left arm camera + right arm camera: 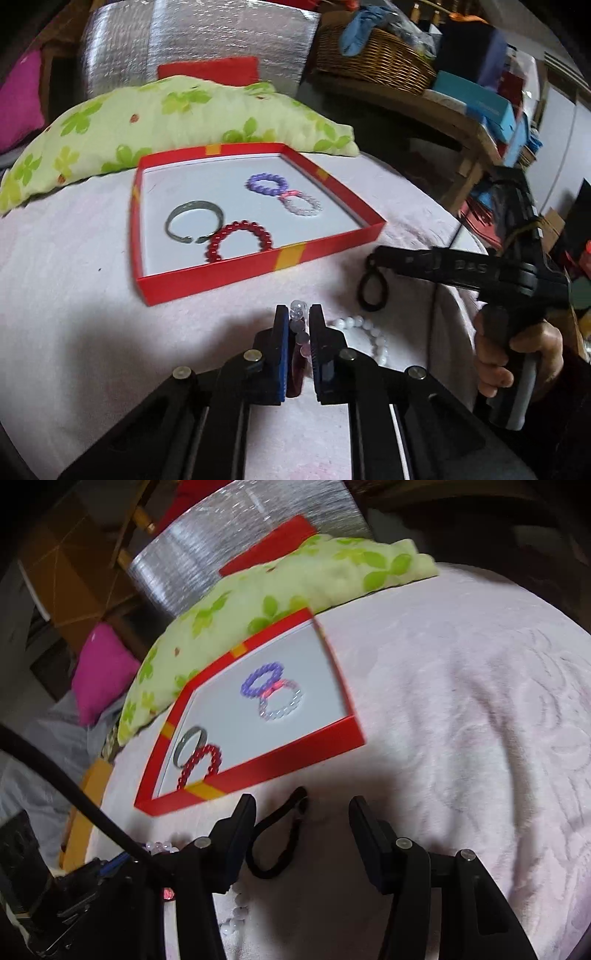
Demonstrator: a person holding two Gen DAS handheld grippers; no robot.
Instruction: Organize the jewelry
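Covering the whole work surface, a pale pink fluffy blanket (461, 709) runs wide and bare to the right of the shallow red cardboard box lid with yellow stripes (221, 275), while a green flower-print pillow (177, 110) crowds the lid's far edge. The strip of blanket between the lid's near wall and the grippers is narrow.

Inside the lid lie a grey open metal bangle (194, 221), touching a dark red beaded bracelet (238, 240) near the front wall, and farther back a purple beaded bracelet (266, 183) joined at a pink knot to a pale lilac beaded bracelet (301, 204).

The left gripper (299, 325) is pinched tight on a clear and pink beaded bracelet (298, 314), held just above the blanket outside the lid. A white beaded bracelet (369, 338) lies on the blanket just right of it. The right gripper (303, 812) stands wide apart, its fingers either side of a black elastic hair tie (280, 842) lying on the blanket near the lid's front wall.
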